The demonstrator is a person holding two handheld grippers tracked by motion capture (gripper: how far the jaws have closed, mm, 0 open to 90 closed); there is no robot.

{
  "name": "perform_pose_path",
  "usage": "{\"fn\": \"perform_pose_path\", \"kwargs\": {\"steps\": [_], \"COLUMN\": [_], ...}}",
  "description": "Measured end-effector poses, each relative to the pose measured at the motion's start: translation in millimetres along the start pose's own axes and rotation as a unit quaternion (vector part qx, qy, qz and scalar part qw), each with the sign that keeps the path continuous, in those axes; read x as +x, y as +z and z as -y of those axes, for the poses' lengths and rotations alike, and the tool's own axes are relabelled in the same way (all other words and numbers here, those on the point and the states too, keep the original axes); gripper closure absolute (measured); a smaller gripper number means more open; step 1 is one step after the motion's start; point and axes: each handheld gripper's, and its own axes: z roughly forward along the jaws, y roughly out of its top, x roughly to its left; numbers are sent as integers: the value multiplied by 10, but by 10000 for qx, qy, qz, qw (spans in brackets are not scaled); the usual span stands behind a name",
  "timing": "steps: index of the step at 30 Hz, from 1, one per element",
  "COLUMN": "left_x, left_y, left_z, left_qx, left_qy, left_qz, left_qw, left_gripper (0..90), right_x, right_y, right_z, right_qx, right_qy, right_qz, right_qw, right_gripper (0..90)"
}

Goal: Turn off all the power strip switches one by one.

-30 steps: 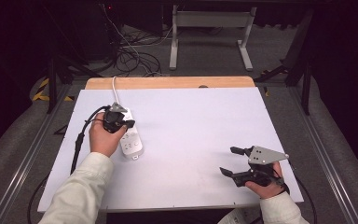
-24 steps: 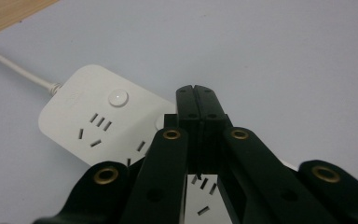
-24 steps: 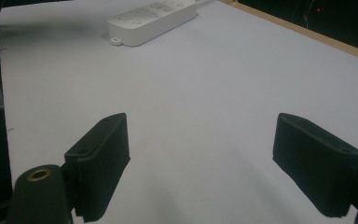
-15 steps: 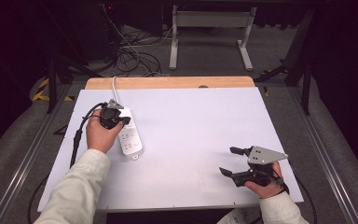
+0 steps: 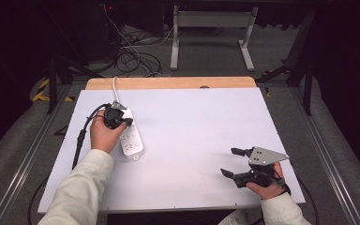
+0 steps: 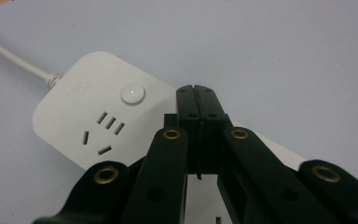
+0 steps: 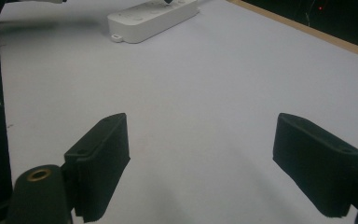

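Power strip (image 5: 130, 138) lies at nine o'clock on the table (image 5: 206, 122), cord leading off toward twelve. Left gripper (image 6: 196, 95) hangs just over it with jaws pressed together on nothing, tips beside the round button (image 6: 133, 93), likely readied to press it. Right gripper (image 5: 236, 164) waits at four o'clock, jaws apart, empty. Since the earlier frame the left gripper has edged toward the strip's cord end.

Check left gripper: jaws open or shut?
Shut. The left gripper has its jaws pressed flat together, nothing between them, tips beside the power strip's round button.
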Motion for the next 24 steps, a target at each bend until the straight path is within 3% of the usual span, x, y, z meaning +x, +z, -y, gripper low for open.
{"fn": "perform_pose_path", "kwargs": {"steps": [24], "left_x": [32], "left_y": [52], "left_z": [33], "left_qx": [9], "left_qy": [-103], "left_qz": [43], "left_qw": [9999], "left_gripper": [900], "right_x": [6], "right_y": [3], "right_z": [1], "right_qx": [3], "right_qy": [-19], "right_qz": [-23], "right_qw": [10000], "right_gripper": [189]}}
